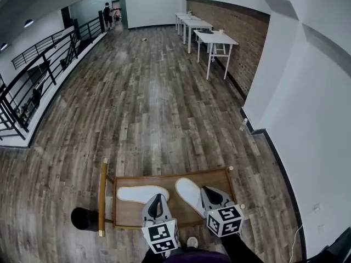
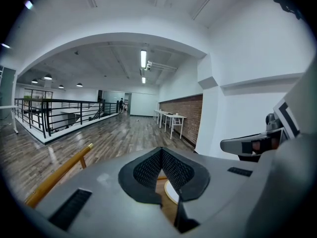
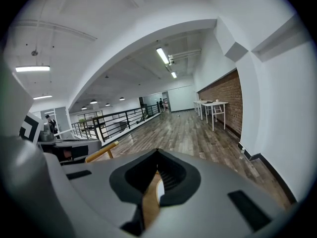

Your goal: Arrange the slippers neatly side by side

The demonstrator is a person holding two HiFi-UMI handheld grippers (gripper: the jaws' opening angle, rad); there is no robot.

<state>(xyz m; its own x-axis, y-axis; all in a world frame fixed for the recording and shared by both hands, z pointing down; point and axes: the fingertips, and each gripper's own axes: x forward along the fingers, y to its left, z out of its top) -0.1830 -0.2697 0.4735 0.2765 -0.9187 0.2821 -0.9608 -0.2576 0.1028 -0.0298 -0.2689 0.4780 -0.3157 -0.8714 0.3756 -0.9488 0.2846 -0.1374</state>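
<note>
Two white slippers lie on a small wooden table (image 1: 164,212) in the head view. The left slipper (image 1: 141,193) lies crosswise. The right slipper (image 1: 189,195) is slanted, its toe pointing up and left. They are apart and not parallel. My left gripper (image 1: 157,198) hovers over the table's near middle, shut and holding nothing. My right gripper (image 1: 207,191) is over the near end of the right slipper, also shut and empty. In each gripper view the jaws meet tip to tip, left gripper (image 2: 161,152) and right gripper (image 3: 157,155), and a sliver of white slipper (image 2: 171,192) shows beneath.
A wooden rail (image 1: 102,196) runs along the table's left side, with a black round object (image 1: 84,219) on the floor beside it. A white wall (image 1: 307,119) stands to the right, white tables (image 1: 215,37) by the brick wall, a black railing (image 1: 38,75) at left.
</note>
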